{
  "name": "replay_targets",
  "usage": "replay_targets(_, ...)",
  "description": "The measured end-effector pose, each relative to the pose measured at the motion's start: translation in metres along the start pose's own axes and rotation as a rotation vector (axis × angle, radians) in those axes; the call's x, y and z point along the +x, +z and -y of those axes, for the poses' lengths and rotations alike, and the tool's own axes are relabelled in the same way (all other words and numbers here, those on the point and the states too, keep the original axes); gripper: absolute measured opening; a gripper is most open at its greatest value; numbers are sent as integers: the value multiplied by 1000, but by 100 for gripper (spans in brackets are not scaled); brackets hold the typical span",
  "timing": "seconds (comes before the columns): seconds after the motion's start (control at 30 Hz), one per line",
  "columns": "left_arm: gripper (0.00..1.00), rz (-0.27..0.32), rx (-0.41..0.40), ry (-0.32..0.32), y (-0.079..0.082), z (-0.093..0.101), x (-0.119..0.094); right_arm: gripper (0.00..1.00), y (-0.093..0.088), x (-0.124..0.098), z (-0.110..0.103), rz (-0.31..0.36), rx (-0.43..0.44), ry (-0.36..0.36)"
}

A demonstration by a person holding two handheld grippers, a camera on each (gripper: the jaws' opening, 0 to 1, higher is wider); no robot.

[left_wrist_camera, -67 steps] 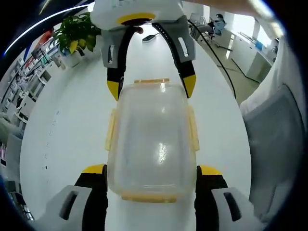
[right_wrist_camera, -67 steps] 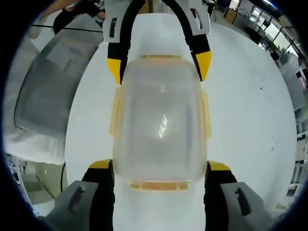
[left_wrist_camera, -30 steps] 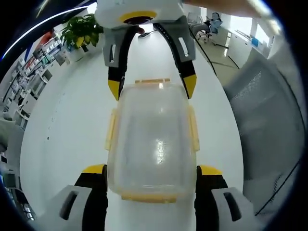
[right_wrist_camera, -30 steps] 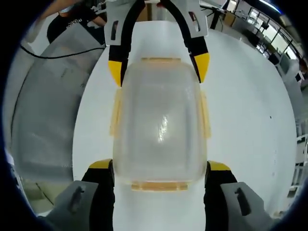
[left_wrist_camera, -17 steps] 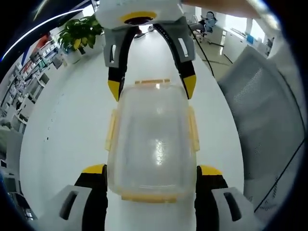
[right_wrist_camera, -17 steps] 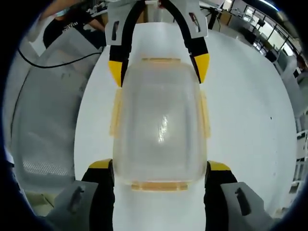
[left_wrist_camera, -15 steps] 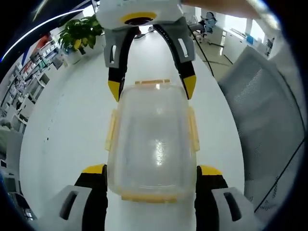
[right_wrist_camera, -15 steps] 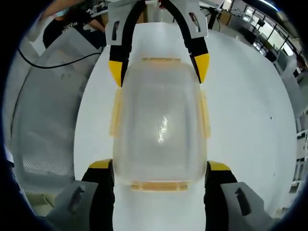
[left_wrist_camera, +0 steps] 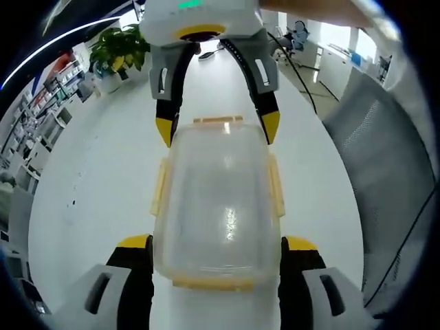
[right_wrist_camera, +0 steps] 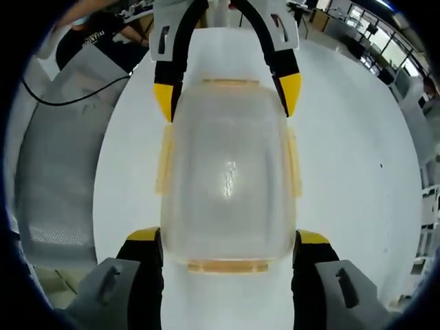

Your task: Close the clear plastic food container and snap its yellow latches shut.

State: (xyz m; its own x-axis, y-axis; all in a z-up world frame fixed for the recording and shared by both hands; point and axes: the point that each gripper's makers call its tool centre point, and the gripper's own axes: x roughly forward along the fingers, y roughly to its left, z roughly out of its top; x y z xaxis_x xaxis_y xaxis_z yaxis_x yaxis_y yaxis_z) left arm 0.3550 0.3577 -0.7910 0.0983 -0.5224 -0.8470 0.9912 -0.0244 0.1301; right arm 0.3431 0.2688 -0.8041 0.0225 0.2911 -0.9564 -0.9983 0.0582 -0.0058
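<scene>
A clear plastic food container (left_wrist_camera: 218, 199) with its lid on lies lengthwise over the white table (left_wrist_camera: 89, 172). Yellow latches (left_wrist_camera: 159, 187) run along its edges; I cannot tell whether they are snapped down. My left gripper (left_wrist_camera: 216, 244) is shut on the near end, one yellow-tipped jaw on each side. My right gripper (left_wrist_camera: 216, 127) reaches in from the far side and clasps the other end. In the right gripper view the same container (right_wrist_camera: 227, 179) sits between my right gripper (right_wrist_camera: 227, 237) below and my left gripper (right_wrist_camera: 227, 97) above.
A potted plant (left_wrist_camera: 120, 51) and shelves stand at the table's far left. A grey mesh chair (left_wrist_camera: 392, 172) is close to the right table edge, seen again as the chair (right_wrist_camera: 55, 172). A black cable (right_wrist_camera: 69, 100) and a person in a dark shirt (right_wrist_camera: 89, 38) are behind it.
Both views have drifted over the table while container and jaws keep the same places relative to each other. A white sleeve at the side has given way to the mesh chair.
</scene>
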Motion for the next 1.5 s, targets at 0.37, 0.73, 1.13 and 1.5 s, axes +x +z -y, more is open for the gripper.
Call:
replay_targets(0.37, 71, 25, -9, 3, 1, -36, 6, 74, -1, 1, 39, -9, -7, -10)
replay_targets(0.73, 72, 28, 2, 8, 0, -60, 9, 78, -2, 8, 62, -14, -13, -37)
replay_targets(1.13, 73, 12, 63, 30, -1, -69, 14, 80, -3, 10, 70, 2, 11, -45)
replay_targets(1.5, 74, 12, 64, 43, -1, -71, 14, 79, -3, 7, 74, -2, -13, -85)
